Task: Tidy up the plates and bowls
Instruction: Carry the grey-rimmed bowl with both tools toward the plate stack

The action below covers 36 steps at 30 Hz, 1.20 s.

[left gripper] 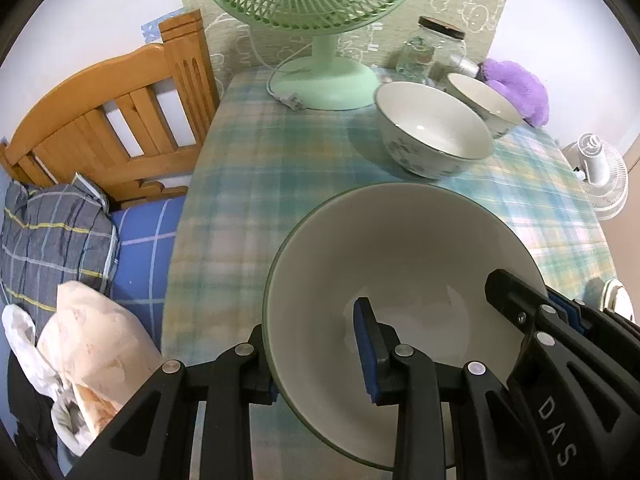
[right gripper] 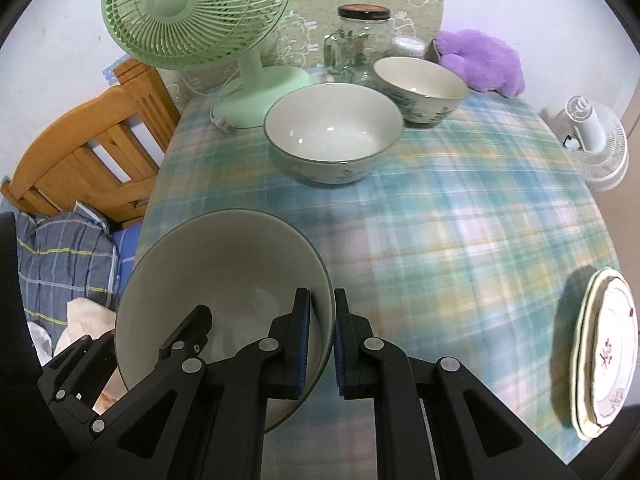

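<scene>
Both grippers clamp the same large white bowl (left gripper: 400, 264), lifted above the plaid-covered surface (right gripper: 460, 208). The left gripper (left gripper: 320, 356) pinches the rim at about 8 o'clock in its own view, one blue pad inside the bowl and the other outside. The right gripper (right gripper: 322, 336) bites the opposite rim, its jaws nearly together on the thin wall; in the left wrist view it enters at 4 o'clock. A second wide bowl (right gripper: 334, 136) with a floral pattern stands on the surface toward 12 o'clock, and a smaller patterned bowl (right gripper: 420, 88) sits just behind it at 1 o'clock. A stack of plates (right gripper: 604, 352) lies at the surface's edge at 4 o'clock in the right wrist view. A green fan (right gripper: 192, 24), a glass jar (right gripper: 362, 44) and a purple plush (right gripper: 480, 60) line the far edge
</scene>
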Motion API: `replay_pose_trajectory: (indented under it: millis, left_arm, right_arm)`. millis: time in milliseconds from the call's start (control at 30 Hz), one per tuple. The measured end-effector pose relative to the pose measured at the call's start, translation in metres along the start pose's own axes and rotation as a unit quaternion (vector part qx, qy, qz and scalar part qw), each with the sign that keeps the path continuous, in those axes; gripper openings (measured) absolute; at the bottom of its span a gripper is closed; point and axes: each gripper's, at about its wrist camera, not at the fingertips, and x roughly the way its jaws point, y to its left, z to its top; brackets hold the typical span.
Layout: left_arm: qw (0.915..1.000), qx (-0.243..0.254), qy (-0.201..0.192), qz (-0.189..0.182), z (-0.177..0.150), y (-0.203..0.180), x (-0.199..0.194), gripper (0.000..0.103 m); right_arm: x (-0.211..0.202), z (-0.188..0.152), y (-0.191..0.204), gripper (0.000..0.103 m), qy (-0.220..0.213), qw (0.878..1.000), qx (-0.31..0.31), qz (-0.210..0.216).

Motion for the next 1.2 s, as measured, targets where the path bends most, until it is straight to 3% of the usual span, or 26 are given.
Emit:
replay_pose_trajectory:
  millis: [633, 1200]
  left_arm:
    - [1.0, -0.003, 0.001, -0.001, -0.039, -0.094, -0.034, 0.029]
    - [0.9988, -0.04, 0.021, 0.019, -0.079, -0.16, -0.023, 0.029]
  right_arm:
    - [-0.048, -0.033, -0.092, 0.014, 0.001, 1.0, -0.017, -0.008]
    - [-0.04, -0.06, -0.163, 0.014, 0.031, 0.997, -0.064, 0.008]
